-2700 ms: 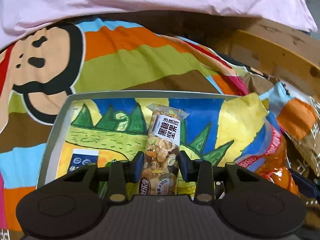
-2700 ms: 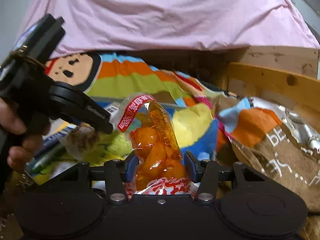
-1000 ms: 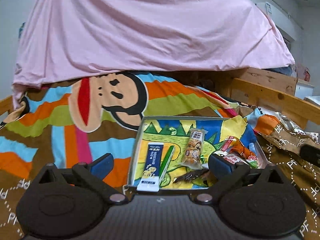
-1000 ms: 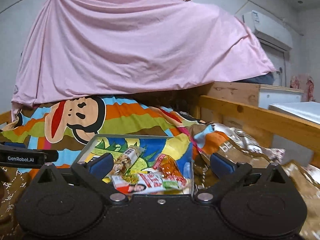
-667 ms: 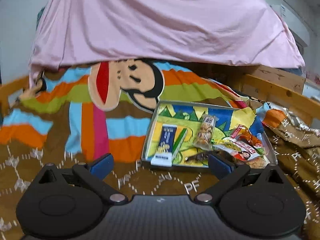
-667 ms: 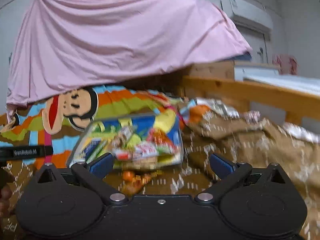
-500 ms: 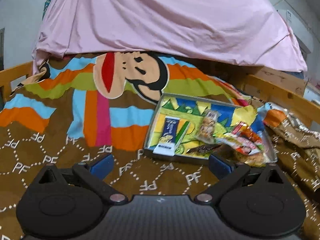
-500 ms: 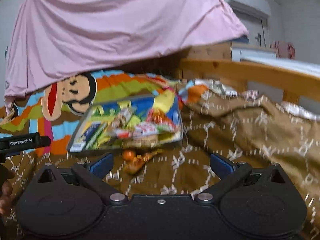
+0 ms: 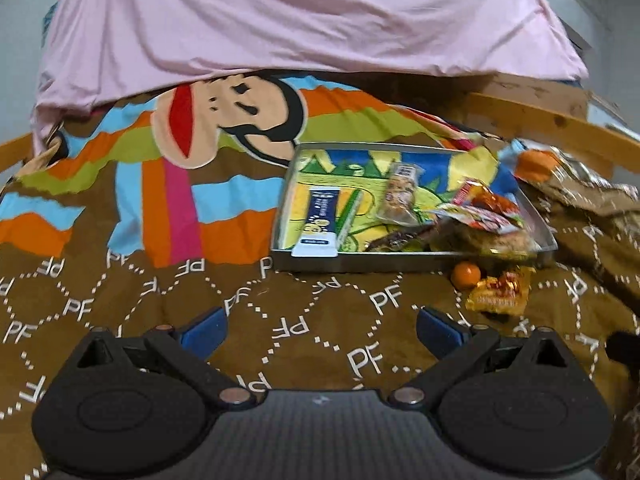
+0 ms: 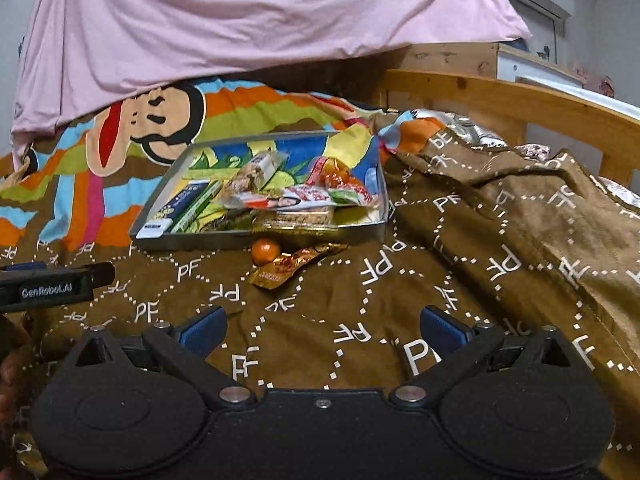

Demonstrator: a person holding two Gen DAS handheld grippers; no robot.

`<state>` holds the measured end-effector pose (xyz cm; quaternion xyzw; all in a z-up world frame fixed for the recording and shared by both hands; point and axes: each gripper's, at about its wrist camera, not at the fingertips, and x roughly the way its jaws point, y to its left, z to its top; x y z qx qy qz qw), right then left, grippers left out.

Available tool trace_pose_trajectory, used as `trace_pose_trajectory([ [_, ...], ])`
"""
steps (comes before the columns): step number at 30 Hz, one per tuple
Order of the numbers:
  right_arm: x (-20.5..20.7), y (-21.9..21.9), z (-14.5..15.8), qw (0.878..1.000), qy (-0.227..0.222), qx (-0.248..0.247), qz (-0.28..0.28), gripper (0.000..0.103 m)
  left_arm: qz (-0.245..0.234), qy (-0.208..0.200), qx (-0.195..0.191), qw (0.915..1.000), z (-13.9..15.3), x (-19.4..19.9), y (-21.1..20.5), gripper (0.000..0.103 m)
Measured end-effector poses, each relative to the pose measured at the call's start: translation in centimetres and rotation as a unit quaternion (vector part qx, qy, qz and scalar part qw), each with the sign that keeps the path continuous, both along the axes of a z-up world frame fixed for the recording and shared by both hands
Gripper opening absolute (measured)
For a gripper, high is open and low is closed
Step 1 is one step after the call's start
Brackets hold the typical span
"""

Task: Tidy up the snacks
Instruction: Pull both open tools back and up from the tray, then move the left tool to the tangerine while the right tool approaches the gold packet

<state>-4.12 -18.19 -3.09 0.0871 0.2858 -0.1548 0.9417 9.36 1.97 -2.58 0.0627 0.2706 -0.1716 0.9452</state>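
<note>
Well beyond empty jaws, snack tray (image 9: 400, 262).

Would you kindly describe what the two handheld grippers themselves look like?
Both match: the left gripper and right gripper have matte black bodies with two round housings, silver pivot screws and black linkages ending in blue fingers. Seen from the right wrist, the left one's side reads "GenRobot.AI" in white.

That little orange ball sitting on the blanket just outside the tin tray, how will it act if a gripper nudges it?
The orange ball looks round and smooth, so it will probably roll. The soft brown blanket may slow it. It could slip from a pinch.
</note>
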Motion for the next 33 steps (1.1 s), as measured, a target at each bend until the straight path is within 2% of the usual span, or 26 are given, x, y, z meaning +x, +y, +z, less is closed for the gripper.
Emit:
trace_pose_trajectory([
  [7,1.0,0.0,-0.8,1.0,0.019,0.001,0.005,0.102,-0.023,-0.001,0.012,0.9997,-0.6,-0.2,-0.3,0.102],
  [27,1.3,-0.2,-1.1,0.999,0.036,0.008,0.006,0.102,-0.038,-0.043,0.055,0.9968,-0.3,-0.9,-1.5,0.103],
  [33,1.5,-0.1,-1.2,0.999,0.043,0.007,0.006,0.102,-0.041,-0.036,0.057,0.9969,-0.5,-0.5,-1.6,0.103],
])
